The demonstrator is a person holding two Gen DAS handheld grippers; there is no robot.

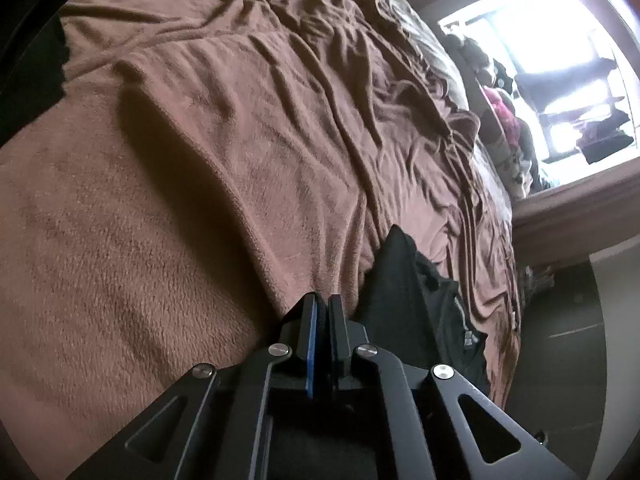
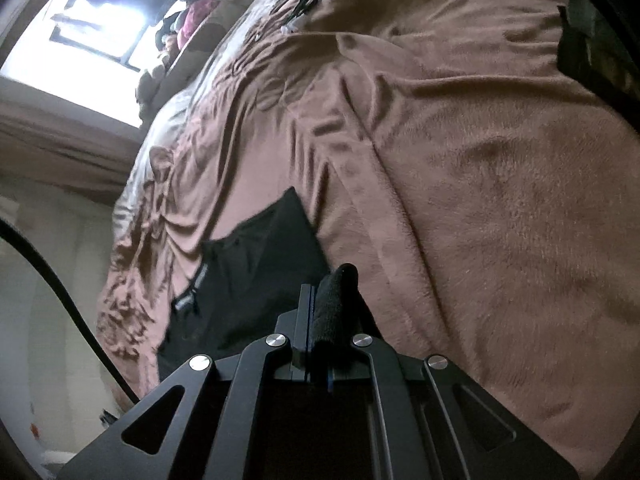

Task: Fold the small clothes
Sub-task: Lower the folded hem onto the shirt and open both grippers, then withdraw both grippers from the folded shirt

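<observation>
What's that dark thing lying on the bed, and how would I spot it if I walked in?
Start from the big bed covered by a rumpled, fuzzy pinkish-brown blanket. On the side of the bed nearer the bright window lies a black fabric garment with a small pale label and drawstring. It is the only black cloth there, and the right gripper is shut on a bit of it.

A: From where is each view taken?

B: Each is taken from a wrist, looking along closed fingers, angled down, close above the brown blanket (image 1: 168, 208).

A: What is shared?

B: The blanket, the black garment (image 2: 256, 264) and the bright window (image 1: 552, 60).
</observation>
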